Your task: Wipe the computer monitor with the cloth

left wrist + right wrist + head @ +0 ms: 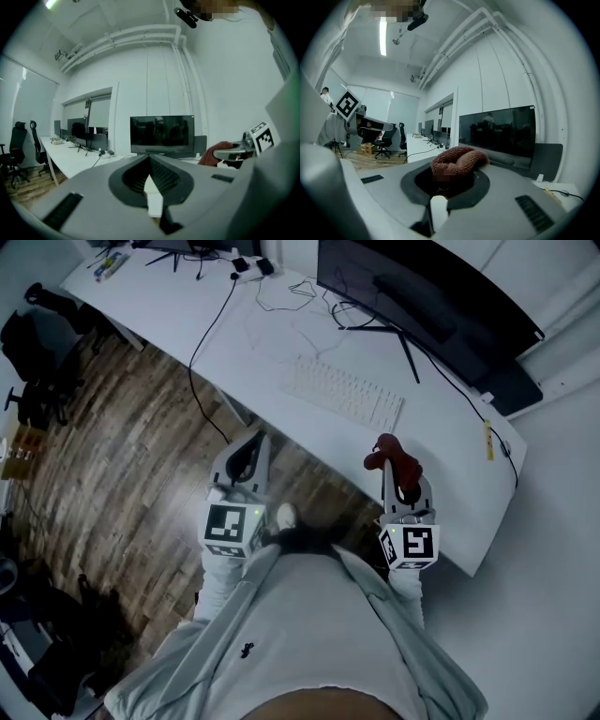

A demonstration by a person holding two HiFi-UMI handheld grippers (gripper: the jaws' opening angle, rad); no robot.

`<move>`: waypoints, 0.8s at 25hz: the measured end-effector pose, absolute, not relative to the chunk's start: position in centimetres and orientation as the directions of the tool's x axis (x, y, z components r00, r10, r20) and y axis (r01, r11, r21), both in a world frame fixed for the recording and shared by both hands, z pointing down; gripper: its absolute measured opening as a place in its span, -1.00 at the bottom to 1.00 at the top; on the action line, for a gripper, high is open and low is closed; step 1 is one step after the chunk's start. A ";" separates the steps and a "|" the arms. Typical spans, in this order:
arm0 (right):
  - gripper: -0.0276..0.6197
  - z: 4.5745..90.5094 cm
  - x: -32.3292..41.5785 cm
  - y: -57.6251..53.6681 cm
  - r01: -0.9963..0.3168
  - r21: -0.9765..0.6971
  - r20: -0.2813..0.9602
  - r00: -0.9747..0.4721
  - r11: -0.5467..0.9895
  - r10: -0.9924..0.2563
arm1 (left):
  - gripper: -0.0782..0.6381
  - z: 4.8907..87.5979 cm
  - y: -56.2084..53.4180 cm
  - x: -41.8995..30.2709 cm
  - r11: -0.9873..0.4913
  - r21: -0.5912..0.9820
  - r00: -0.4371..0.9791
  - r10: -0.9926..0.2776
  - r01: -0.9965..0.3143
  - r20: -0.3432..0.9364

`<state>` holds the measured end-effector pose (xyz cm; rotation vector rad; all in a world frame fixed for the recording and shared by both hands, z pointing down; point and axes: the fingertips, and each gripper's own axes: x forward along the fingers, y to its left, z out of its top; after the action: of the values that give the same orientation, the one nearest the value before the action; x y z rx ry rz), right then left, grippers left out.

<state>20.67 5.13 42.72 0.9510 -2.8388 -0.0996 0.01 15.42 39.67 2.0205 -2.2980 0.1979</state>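
Two tongs, mine: right tongs (453, 174) clenched on one reddish-brown cloth (458, 160), held apart from the dark monitor (497, 133); left tongs (150, 158) closed on nothing; one white keyboard (342, 393), seen only in the head view, lying on the white tabletop (187, 315) before that monitor.

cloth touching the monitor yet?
Apart. Head view: the cloth, clamped in the right hand-held gripper, is at the desk's near edge, with the keyboard between it and the monitor.
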 end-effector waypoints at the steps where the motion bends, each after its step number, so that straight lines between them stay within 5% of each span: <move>1: -0.80 42.8 19.6 4.8 -0.596 0.109 0.118 -0.787 0.796 -0.605 | -0.73 39.7 15.2 -1.1 0.125 -0.046 -0.131 -0.981 -0.991 0.144; 20: -0.80 43.8 14.2 -1.1 -0.657 0.116 0.174 -0.725 0.745 -0.667 | -0.73 42.7 10.6 -8.8 0.077 0.007 -0.073 -0.975 -0.997 0.210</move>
<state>14.18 -1.08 43.78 1.0523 -2.7399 -0.0675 -8.85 10.61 42.75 2.0214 -2.1813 0.2068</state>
